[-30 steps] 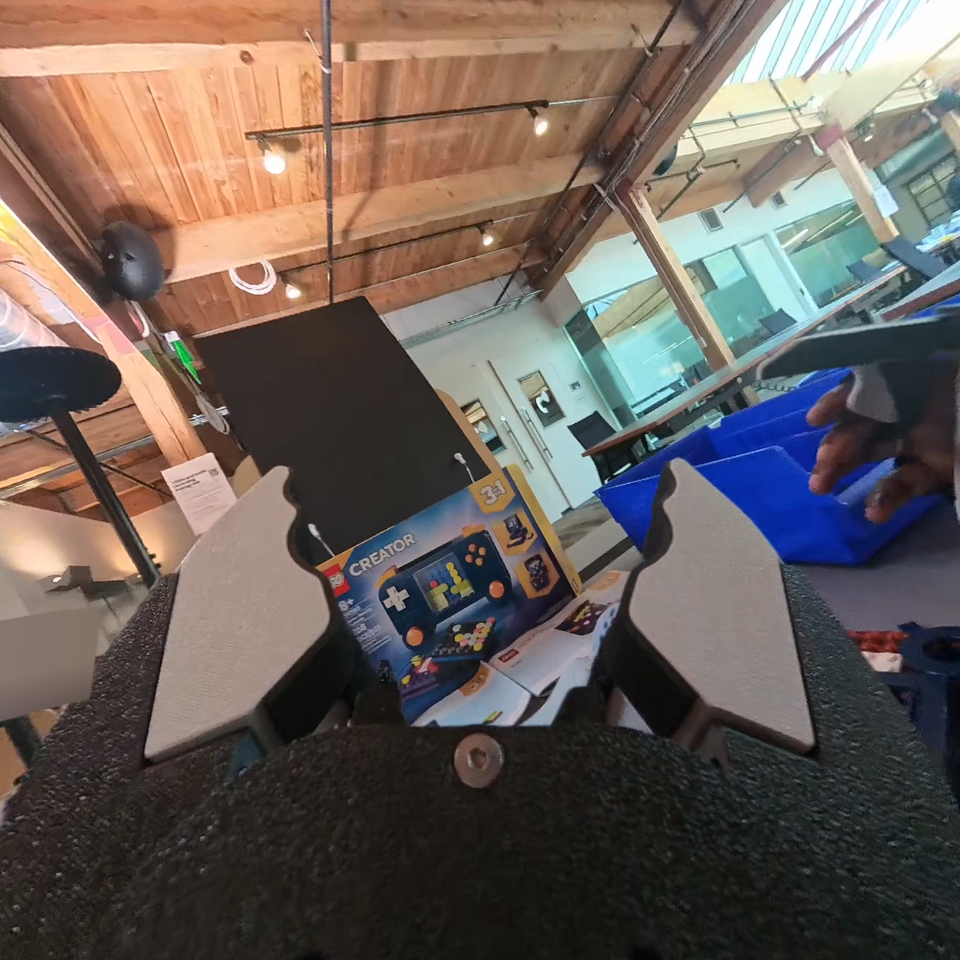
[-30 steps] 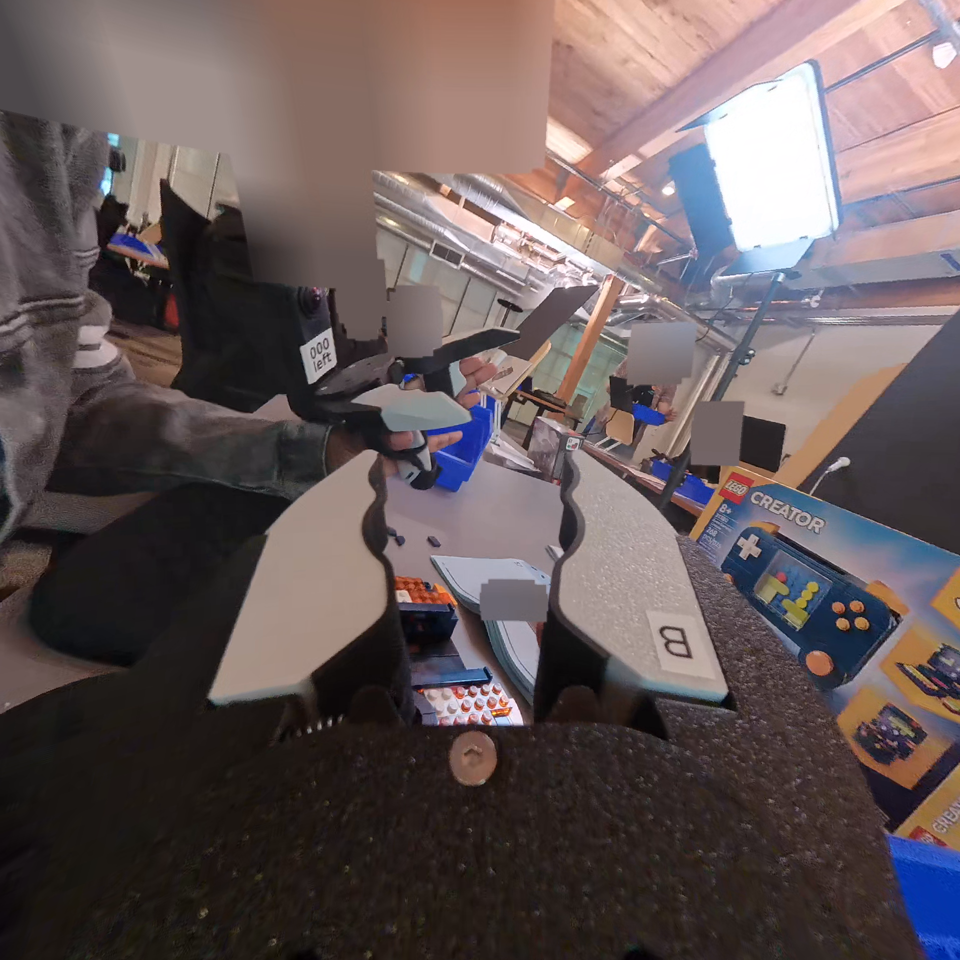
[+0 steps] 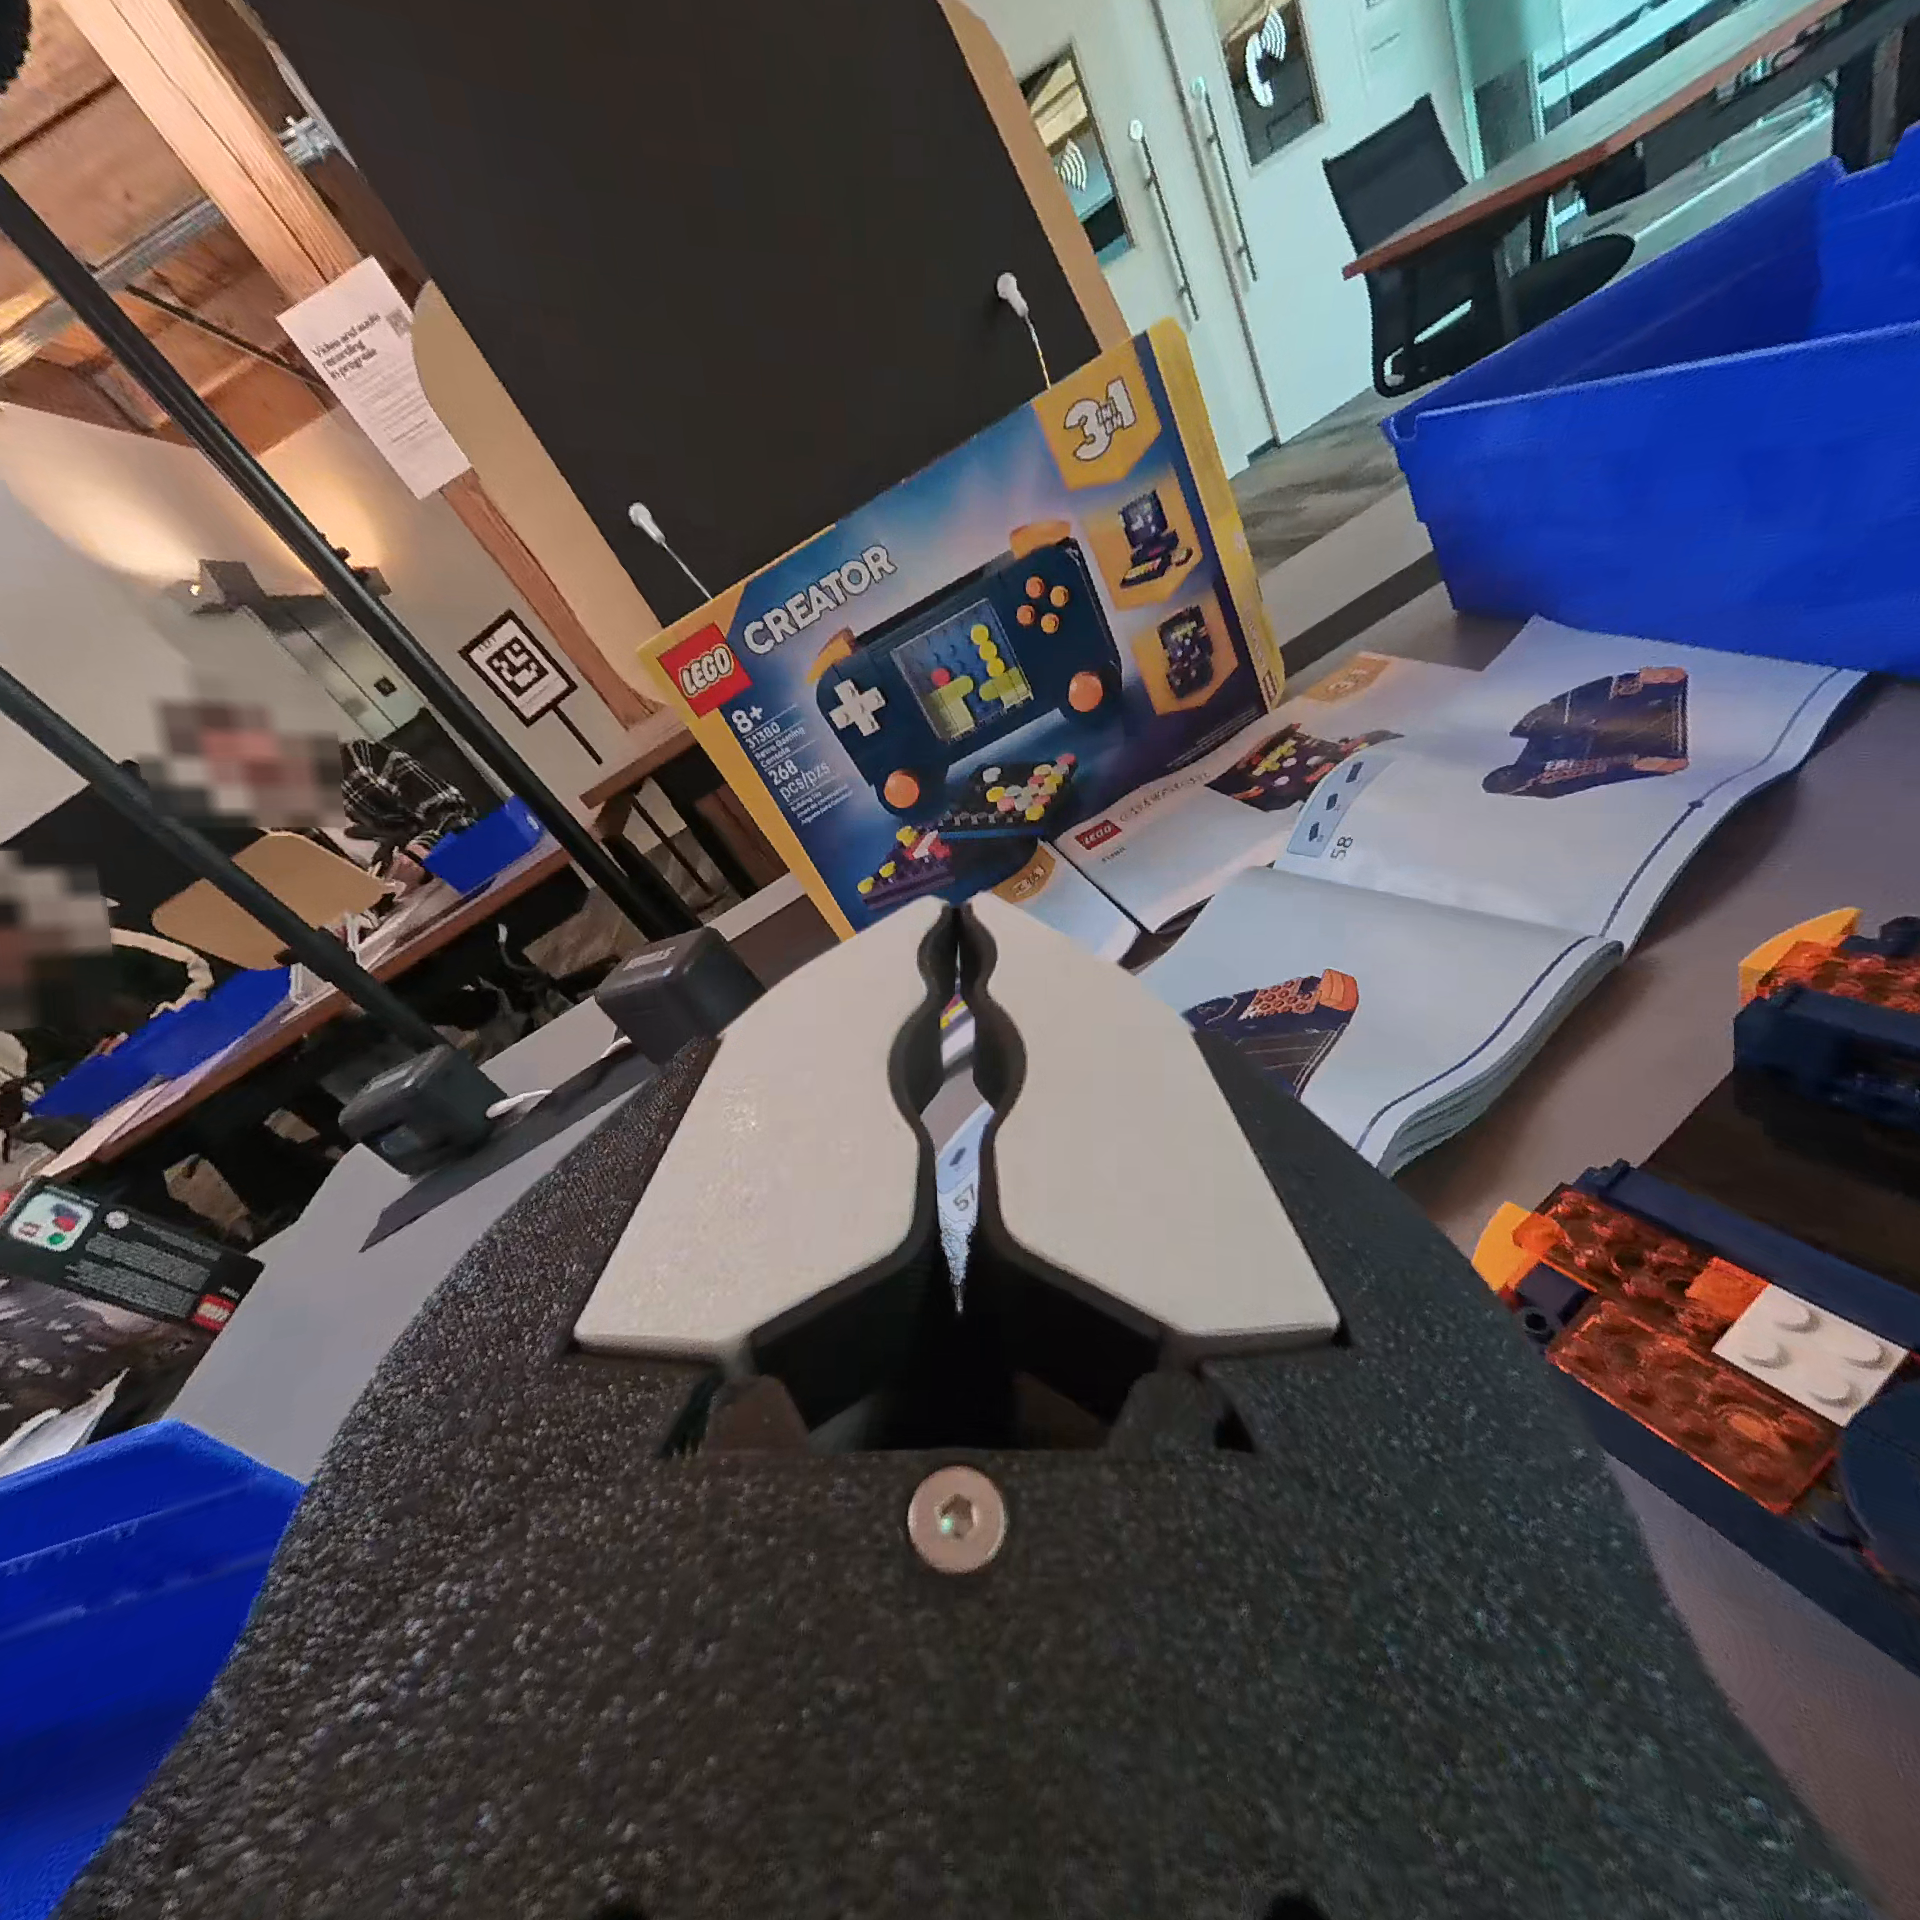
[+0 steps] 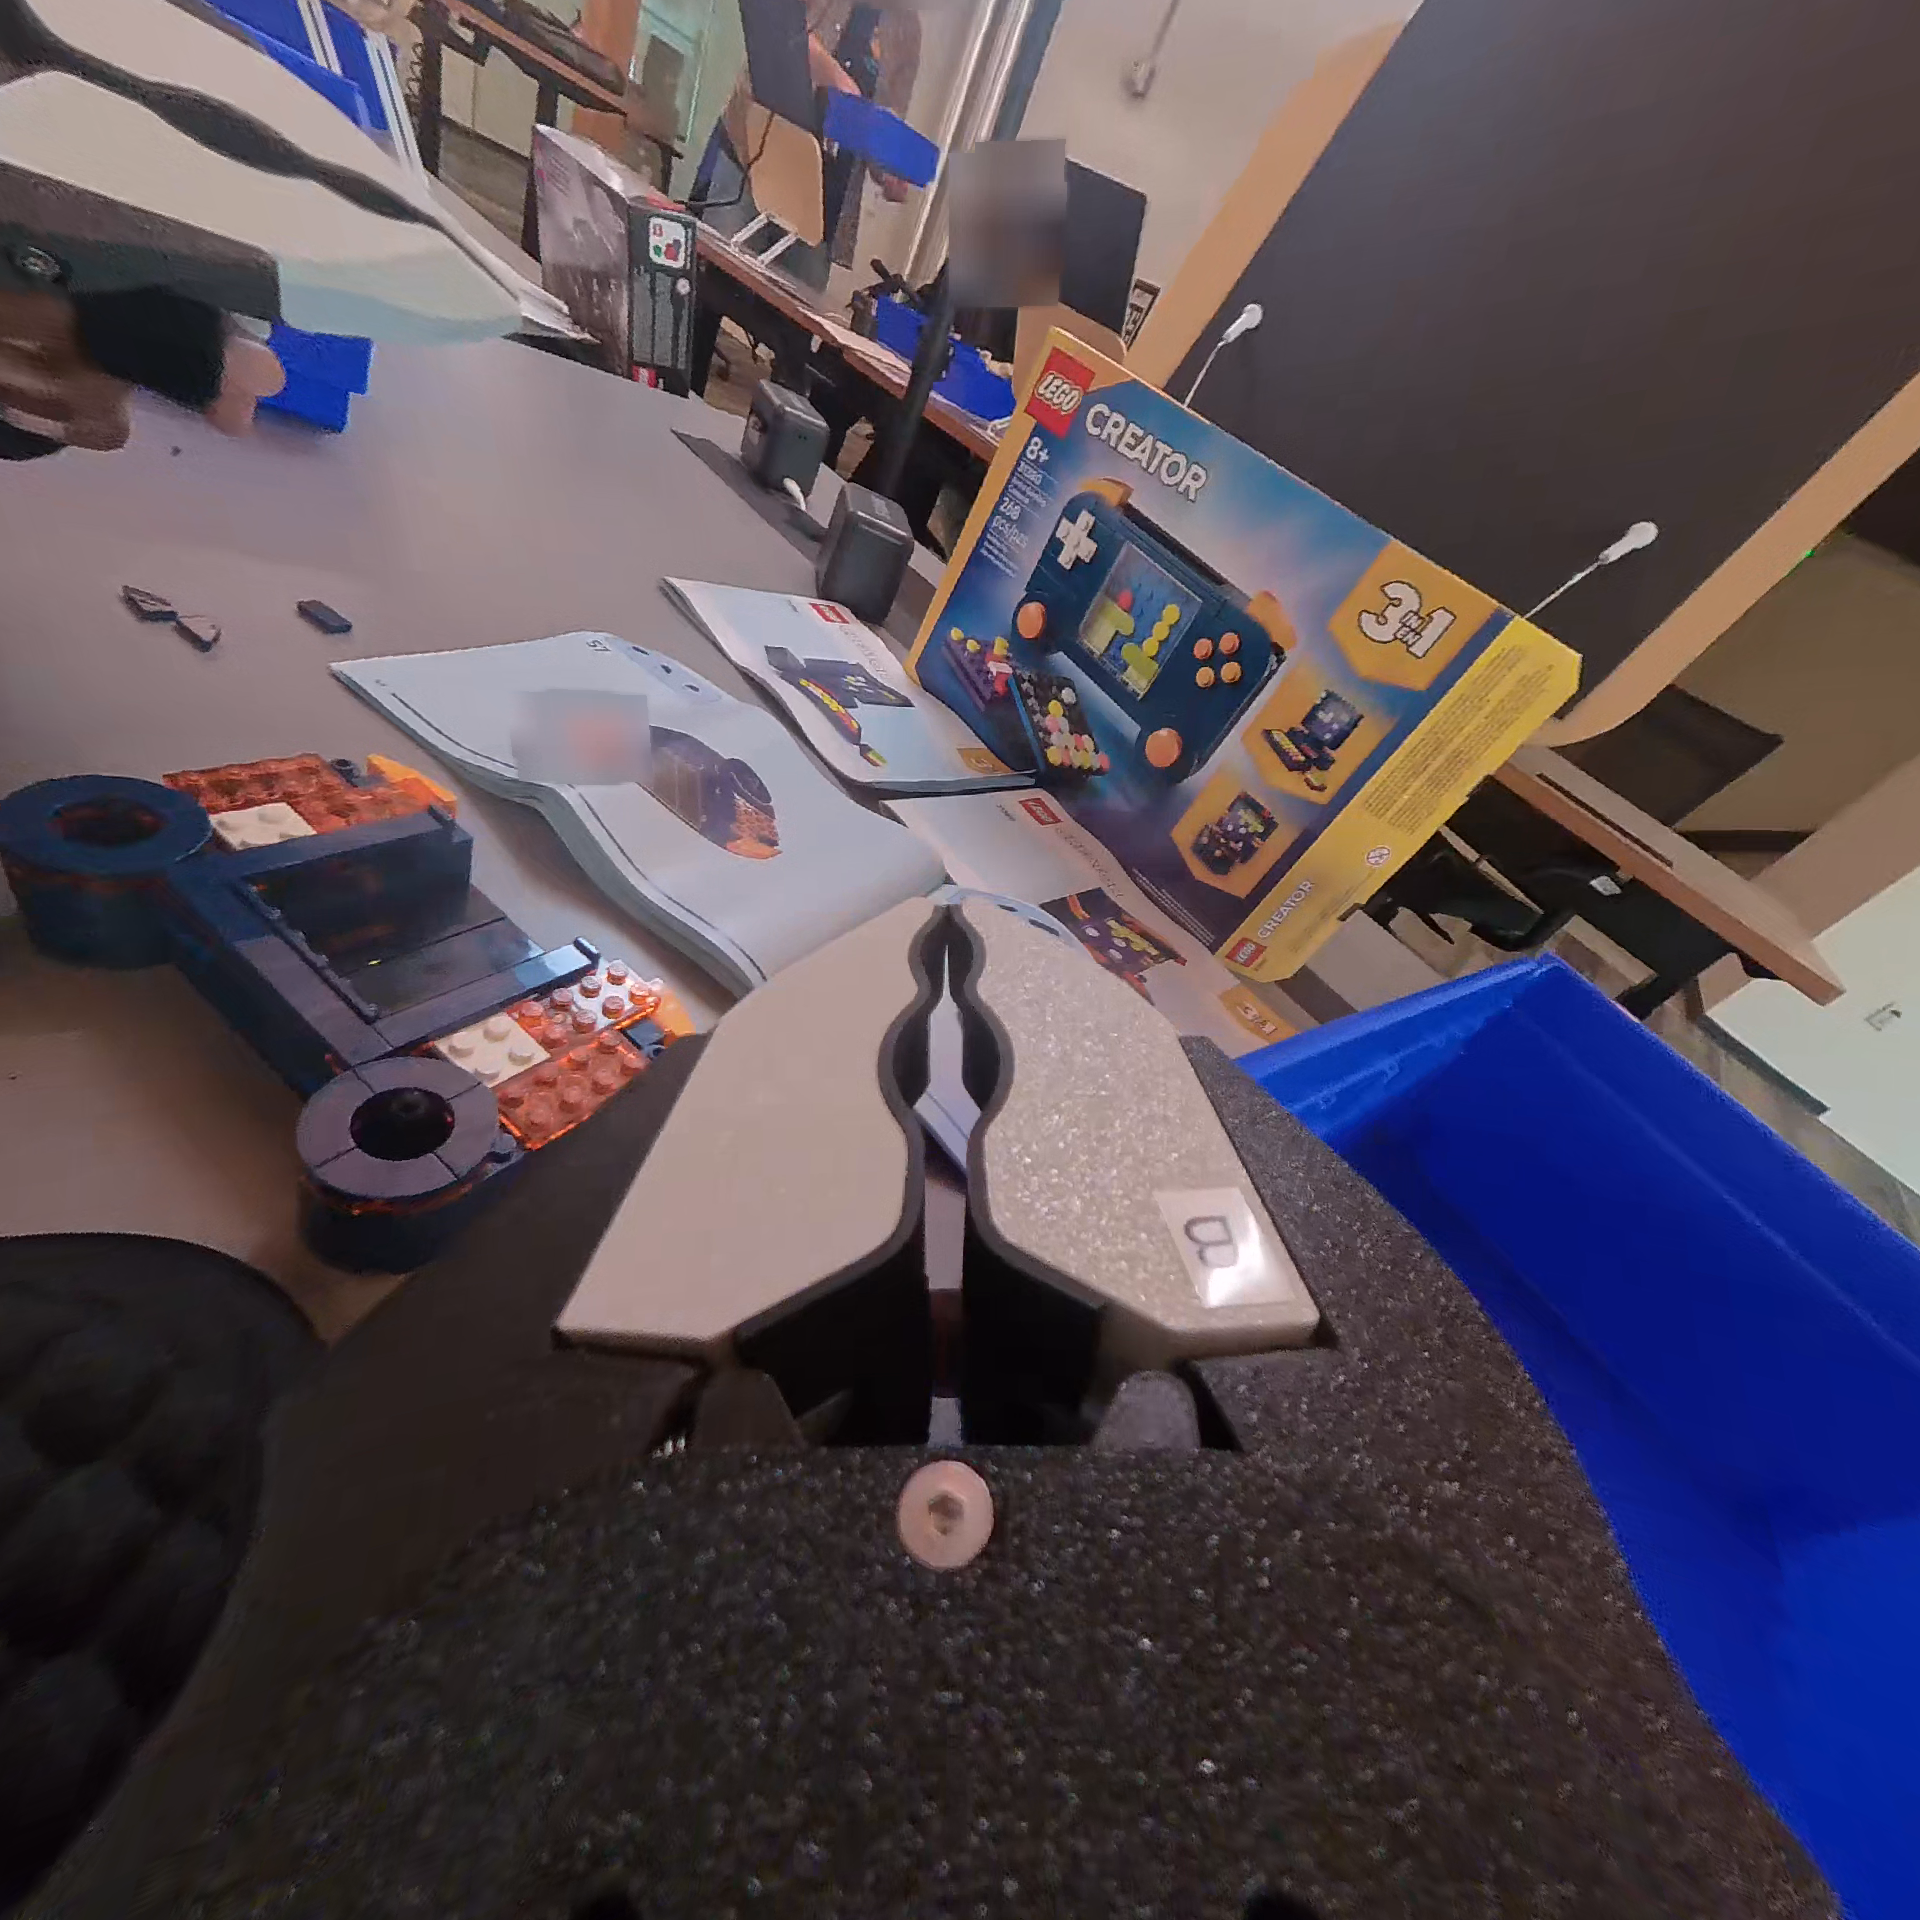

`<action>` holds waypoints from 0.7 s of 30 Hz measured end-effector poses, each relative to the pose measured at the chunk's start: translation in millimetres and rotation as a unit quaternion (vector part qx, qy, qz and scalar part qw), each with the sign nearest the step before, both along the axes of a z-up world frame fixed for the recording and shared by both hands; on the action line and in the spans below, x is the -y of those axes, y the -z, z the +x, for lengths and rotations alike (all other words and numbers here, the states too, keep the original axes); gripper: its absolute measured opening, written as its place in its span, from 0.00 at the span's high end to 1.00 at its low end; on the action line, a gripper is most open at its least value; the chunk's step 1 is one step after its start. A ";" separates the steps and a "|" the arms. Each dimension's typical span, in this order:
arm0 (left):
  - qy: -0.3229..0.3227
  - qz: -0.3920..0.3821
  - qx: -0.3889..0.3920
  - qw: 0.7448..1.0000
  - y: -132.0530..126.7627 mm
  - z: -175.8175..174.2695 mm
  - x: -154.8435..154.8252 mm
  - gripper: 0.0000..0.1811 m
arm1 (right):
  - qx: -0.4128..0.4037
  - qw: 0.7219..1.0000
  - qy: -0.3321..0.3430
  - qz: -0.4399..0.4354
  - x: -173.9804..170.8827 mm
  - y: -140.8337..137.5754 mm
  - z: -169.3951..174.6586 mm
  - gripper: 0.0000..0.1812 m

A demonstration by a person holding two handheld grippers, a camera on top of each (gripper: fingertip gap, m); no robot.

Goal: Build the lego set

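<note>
Grippers first: my left gripper was closed, fingertips touching, nothing between them; my right gripper was the same, pinched together and empty. Both hung just above the grey table and pointed toward the lego box, which stood upright at the far edge, leaning against a dark panel. Partly built model lay flat on the table to the left of my right gripper: dark blue frame, clear orange plates, a few white plates, a round dark ring at each near corner. In the left wrist view the same model sat off to the right, cut by the frame edge. Open instruction booklet lay between the model and the box, with more booklets spread just in front of the box. Blue bin sat right beside my right gripper; I couldn't see its contents. Three small dark pieces lay loose farther out on the table, well apart from the model. Two dark grey cubes stood near the box's left end.
</note>
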State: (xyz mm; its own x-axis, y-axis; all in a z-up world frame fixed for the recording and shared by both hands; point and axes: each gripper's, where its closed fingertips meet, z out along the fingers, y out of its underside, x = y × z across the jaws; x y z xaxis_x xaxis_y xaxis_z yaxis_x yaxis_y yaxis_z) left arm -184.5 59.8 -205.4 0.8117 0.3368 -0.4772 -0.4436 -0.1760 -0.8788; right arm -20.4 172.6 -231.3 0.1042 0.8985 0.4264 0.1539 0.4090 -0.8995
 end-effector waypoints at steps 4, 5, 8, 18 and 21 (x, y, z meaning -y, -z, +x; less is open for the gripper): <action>-0.005 0.011 -0.015 1.000 -4.3 -2.3 4.2 1.00 | 0.009 1.000 -0.010 -0.003 7.1 2.1 -2.2 1.00; -0.006 0.012 -0.017 1.000 -4.5 -3.2 4.8 1.00 | 0.011 1.000 -0.011 -0.007 7.7 2.2 -2.3 1.00; -0.003 0.013 -0.018 1.000 -5.0 -4.1 5.5 1.00 | 0.008 0.999 -0.024 -0.031 12.3 1.0 -2.4 1.00; 0.015 -0.012 -0.031 0.999 5.2 0.0 -1.3 0.99 | 0.035 0.996 -0.043 -0.068 14.9 14.5 -6.0 1.00; 0.029 -0.009 0.008 1.000 8.3 1.0 -4.3 0.99 | 0.043 0.996 -0.038 -0.073 11.0 19.4 -6.4 1.00</action>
